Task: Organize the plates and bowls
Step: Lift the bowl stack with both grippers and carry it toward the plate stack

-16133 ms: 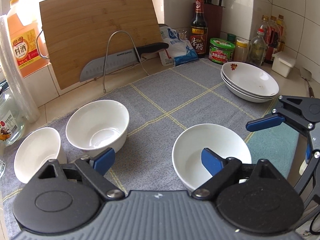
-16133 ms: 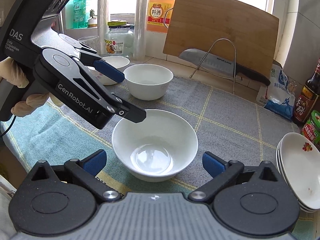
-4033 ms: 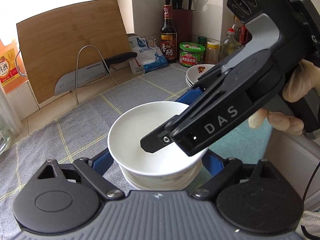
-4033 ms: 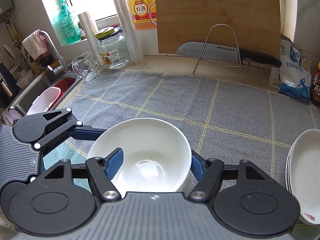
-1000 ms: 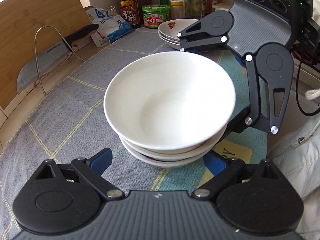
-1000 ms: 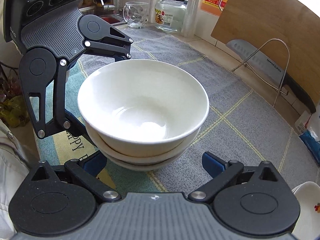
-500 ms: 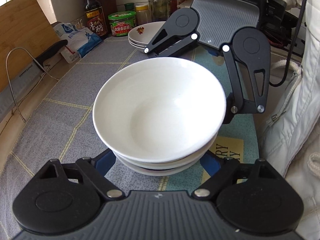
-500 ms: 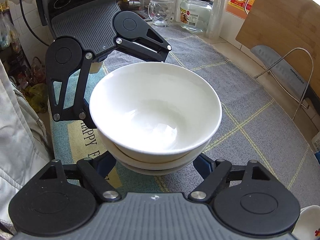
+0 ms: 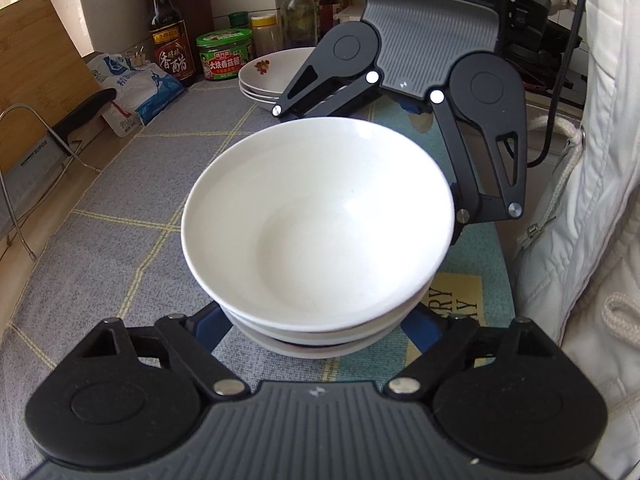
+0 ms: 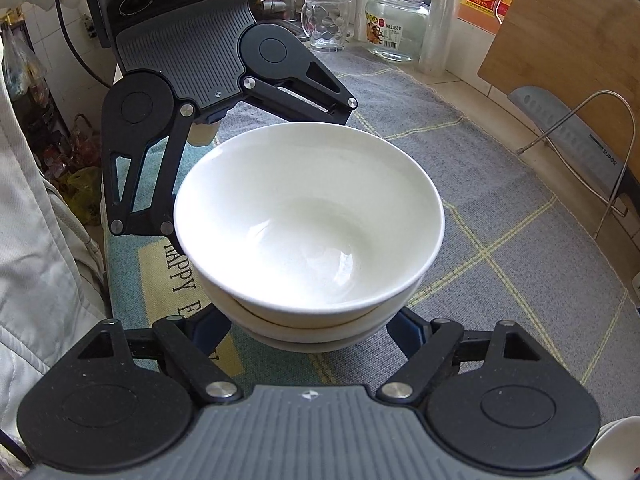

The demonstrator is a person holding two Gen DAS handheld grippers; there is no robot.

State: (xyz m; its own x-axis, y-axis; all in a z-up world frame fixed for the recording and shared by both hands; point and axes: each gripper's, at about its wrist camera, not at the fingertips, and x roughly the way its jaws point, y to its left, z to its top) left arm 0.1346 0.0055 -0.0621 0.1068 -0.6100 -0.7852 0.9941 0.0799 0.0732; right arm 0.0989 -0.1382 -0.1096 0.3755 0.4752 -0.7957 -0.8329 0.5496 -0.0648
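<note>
Gripping nested bowl stack (image 9: 316, 232) from opposite sides, left tongs (image 9: 316, 322) easing wider, right tongs (image 10: 316, 320) clamped; next: lift together, level.

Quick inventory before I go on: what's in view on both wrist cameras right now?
bowl stack: three nested, white, near edge of mat
plates: one stack, white with red motif, far end of mat
mat: one, grey with yellow lines, on counter
cutting board: one, wood, leaning at back
knife: one, grey blade, on wire rack
sauce bottle: one, dark, by wall
green-lidded jar: one, beside plates
glass jar: one, clear, by window
jacket: white, person's, beside counter
left gripper: black, jaws opening, bowl stack between them
right gripper: black, closed on bowl stack's base
</note>
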